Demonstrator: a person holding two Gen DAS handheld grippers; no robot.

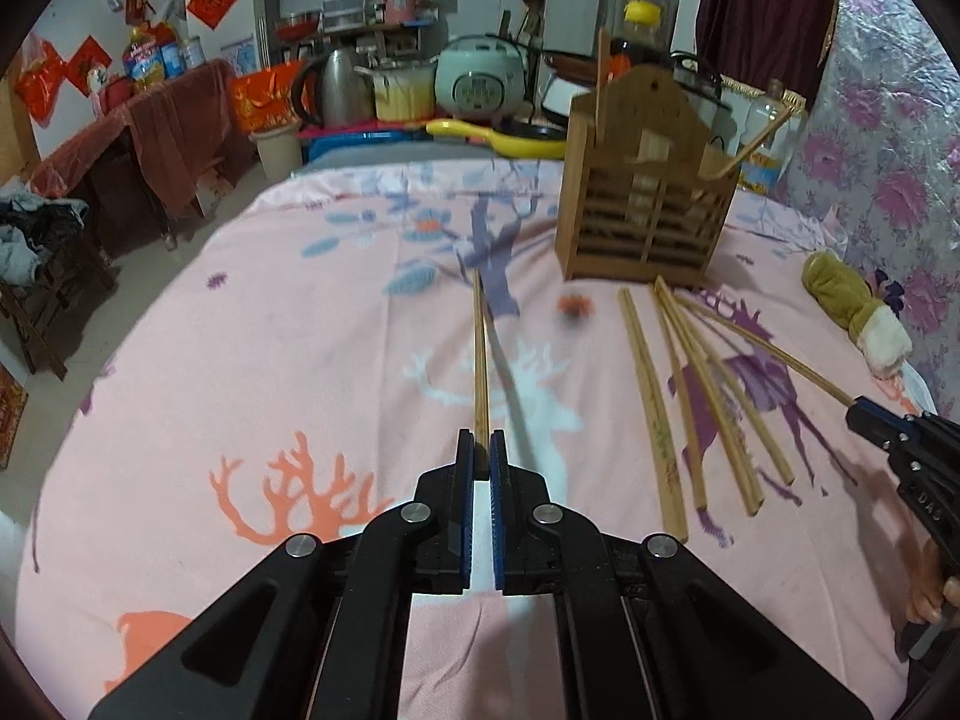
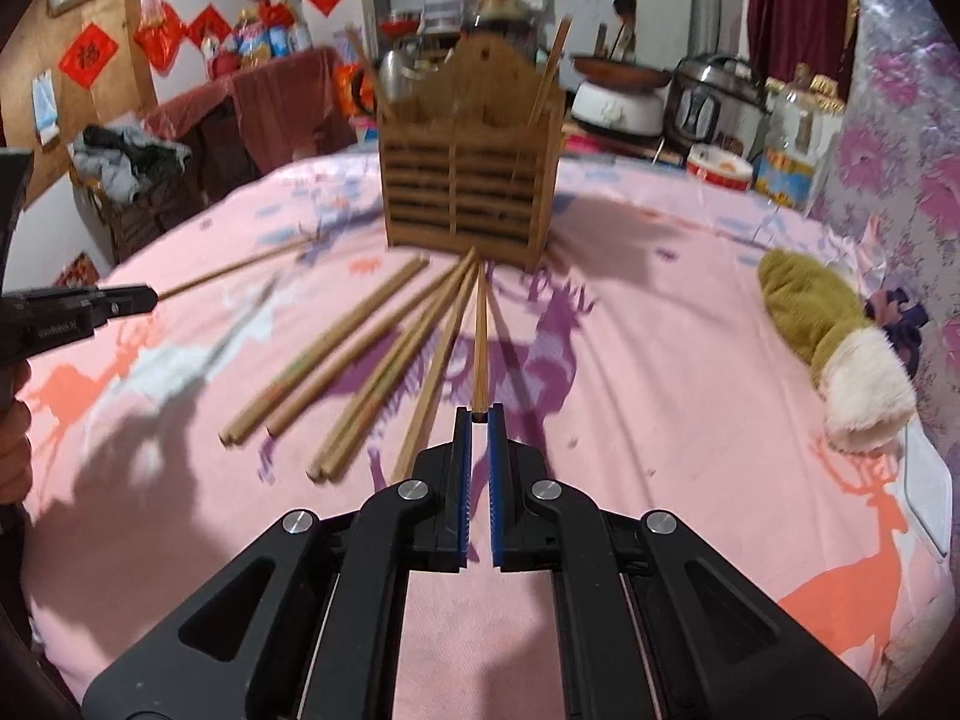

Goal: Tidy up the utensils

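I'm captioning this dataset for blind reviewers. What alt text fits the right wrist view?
The right gripper is shut on one chopstick pointing toward a slatted wooden holder on a pink deer-print cloth. Loose chopsticks fan out to its left, where the left gripper holds another.

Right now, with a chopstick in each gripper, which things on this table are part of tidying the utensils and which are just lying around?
Part of the job:
- wooden holder
- chopstick in the left gripper
- chopstick in the right gripper
- loose chopsticks on the pink cloth

Just lying about:
- green mitten
- rice cooker
- kettle
- yellow pan
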